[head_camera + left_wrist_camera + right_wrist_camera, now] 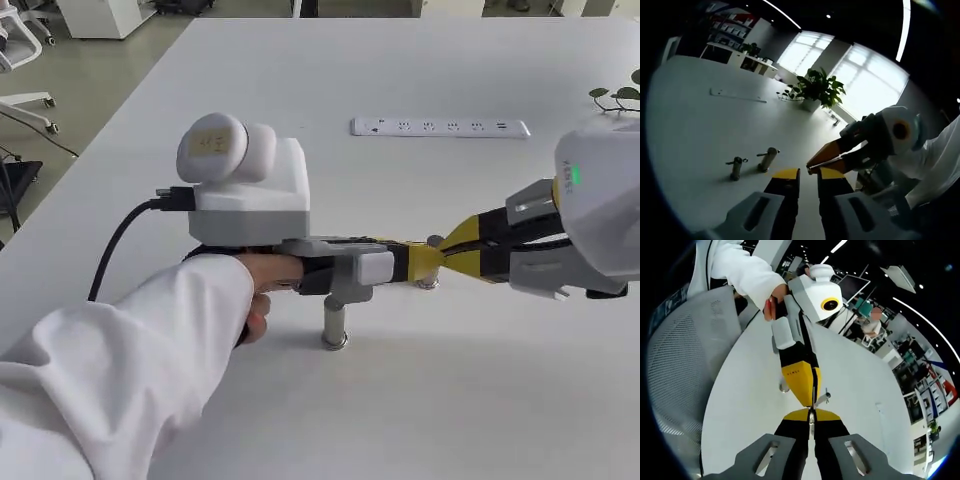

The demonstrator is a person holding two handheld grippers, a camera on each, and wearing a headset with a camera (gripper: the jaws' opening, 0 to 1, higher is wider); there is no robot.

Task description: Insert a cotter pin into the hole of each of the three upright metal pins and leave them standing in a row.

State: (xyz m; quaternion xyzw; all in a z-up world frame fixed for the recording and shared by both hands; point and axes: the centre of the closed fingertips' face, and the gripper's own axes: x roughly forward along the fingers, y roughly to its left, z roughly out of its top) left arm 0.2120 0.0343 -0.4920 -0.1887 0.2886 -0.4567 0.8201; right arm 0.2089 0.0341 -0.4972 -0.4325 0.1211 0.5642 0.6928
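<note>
While a hand (262,290) in a white sleeve (110,380) is holding it at the left of the head view, the left gripper (430,261) is extending rightward over the white table (470,400), a black cable (118,245) hanging from its rear. Its jaws are standing nearly together with a narrow slit between them; whether they are pinching anything cannot be determined.

Beneath its body, left of centre, the front pin (335,322) is standing upright on the table. Right of centre, the rear pin (428,284) is standing just behind the meeting tips, mostly hidden. In the left gripper view both pins are showing at lower left, upright and near each other, each carrying what looks like a small crosspiece near its top.

At upper centre, a power strip (440,127) is lying well beyond the work.

From the right edge, the right gripper (448,256) is pointing leftward, tip to tip with the left gripper. In the right gripper view its jaws are pressing together on a thin pale sliver (811,424), too small to identify.
</note>
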